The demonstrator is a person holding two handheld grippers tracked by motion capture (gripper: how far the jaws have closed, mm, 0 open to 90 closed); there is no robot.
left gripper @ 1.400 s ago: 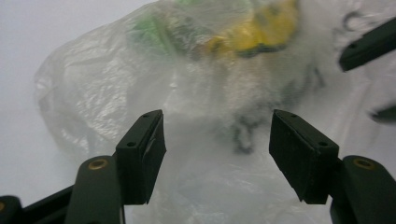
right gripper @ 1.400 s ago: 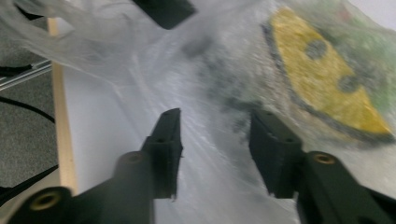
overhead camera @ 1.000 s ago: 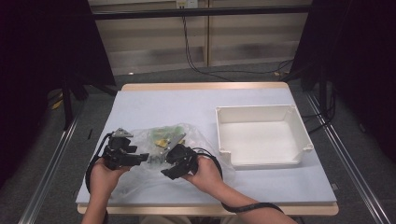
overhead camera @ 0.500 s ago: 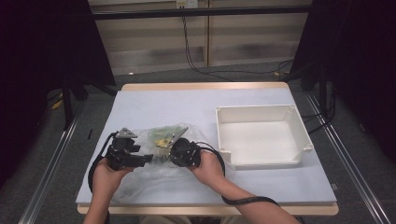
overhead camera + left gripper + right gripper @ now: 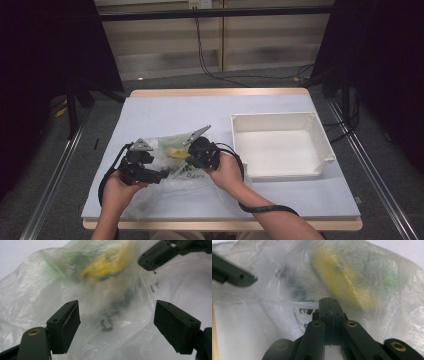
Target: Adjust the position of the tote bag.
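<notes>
High view: both hands meet over a crinkled clear plastic bag [image 5: 172, 165] at the table's [image 5: 300, 200] near left; the right gripper [image 5: 329, 305] pinches a film fold, jaws closed; the left gripper [image 5: 116, 325] has just been opening, bag between its jaws unpressed; something yellow [image 5: 110, 263] shows inside.

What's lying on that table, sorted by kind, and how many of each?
Clear crinkled plastic bag, with a yellow thing and green inside: 1
White rectangular plastic tray: 1
Black hand-held grippers, left gripper and right gripper: 2
Total: 4
</notes>
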